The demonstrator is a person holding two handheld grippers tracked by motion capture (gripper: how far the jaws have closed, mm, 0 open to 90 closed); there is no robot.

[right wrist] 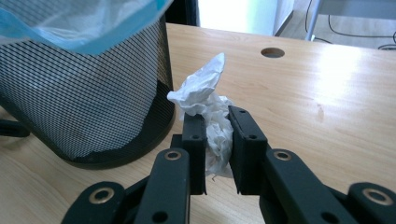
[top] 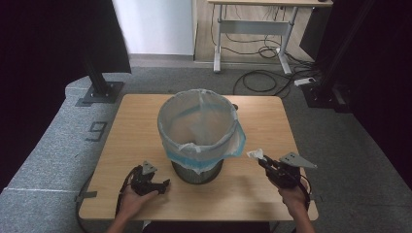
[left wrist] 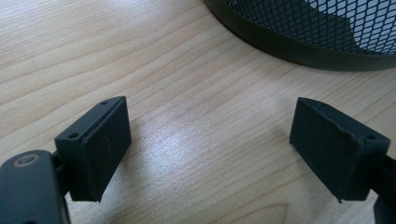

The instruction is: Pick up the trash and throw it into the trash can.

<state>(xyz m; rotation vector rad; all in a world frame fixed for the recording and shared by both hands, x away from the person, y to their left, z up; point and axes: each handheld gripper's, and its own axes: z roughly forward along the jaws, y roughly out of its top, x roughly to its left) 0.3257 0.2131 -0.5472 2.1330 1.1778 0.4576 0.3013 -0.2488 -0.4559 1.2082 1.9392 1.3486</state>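
A crumpled white tissue (right wrist: 208, 109) is clamped between the jaws of the right tongs (right wrist: 218, 140), which are held above the desk (top: 126, 126) just to the right of a black mesh wastebasket (top: 197, 171). In the high view the tissue (top: 255, 154) is seen near the basket's rim, apart from it and outside it. The basket is lined with a pale blue plastic bag (top: 201, 121) folded over the rim and hanging partway down the mesh. The left tongs (top: 154, 184) are rested low on the desk at the basket's other side, their jaws set wide apart with nothing between them. The desk is of light wood grain, with a round cable hole (right wrist: 272, 52) near its far edge. Around it, grey carpet is seen, with black stand bases, loose cables and a white-legged table beyond.
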